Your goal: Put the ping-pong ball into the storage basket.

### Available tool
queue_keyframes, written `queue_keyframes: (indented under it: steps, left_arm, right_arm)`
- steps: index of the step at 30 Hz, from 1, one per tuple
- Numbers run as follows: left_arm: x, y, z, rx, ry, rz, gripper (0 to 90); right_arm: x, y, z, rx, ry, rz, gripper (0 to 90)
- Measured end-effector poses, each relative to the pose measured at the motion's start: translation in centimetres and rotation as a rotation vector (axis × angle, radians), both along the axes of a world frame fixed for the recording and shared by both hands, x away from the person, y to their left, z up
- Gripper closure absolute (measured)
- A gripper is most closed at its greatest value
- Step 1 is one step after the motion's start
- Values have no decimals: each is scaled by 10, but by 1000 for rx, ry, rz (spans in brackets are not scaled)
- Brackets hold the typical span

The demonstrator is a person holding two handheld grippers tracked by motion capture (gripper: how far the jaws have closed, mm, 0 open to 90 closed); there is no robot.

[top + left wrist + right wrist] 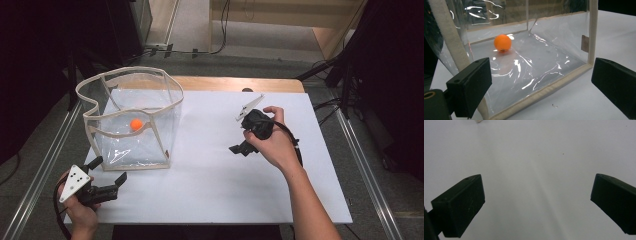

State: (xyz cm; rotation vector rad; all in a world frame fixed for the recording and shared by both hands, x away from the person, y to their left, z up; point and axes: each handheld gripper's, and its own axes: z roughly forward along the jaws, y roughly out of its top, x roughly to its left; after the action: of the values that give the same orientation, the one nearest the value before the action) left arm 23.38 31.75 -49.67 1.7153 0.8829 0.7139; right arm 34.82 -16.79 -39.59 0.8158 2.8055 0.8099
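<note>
- Left gripper [109,170], lower left of the high view, is gaping wide just beside the clear bag [131,120]; nudging it risks rolling the orange ball [502,43].
- Right gripper [241,148], centre-right, is spreading wide, holding nothing.

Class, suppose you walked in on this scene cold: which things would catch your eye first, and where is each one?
The orange ball stands out first, lying on the floor of the clear plastic bag with cream edging at the table's left. Next comes the left gripper, jaws open, just in front of the bag's near edge. The right gripper, jaws also open, hangs over bare white table right of centre.
</note>
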Motion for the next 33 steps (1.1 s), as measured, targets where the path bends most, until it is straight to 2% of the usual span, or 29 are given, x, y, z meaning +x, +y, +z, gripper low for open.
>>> queue_keyframes:
  steps: [5, 24, 33]
  left_arm:
    - [0, 0, 0, 0, 0, -1, 36]
    - [0, 0, 0, 0, 0, 0, 36]
    - [0, 0, 0, -1, 1, 2, 36]
  right_arm:
    - [-5, -7, -4, -5, 1, -14, 0]
    - [-22, -30, -24, 30, 12, -60, 0]
    - [-31, -44, -28, 51, 2, -92, 0]
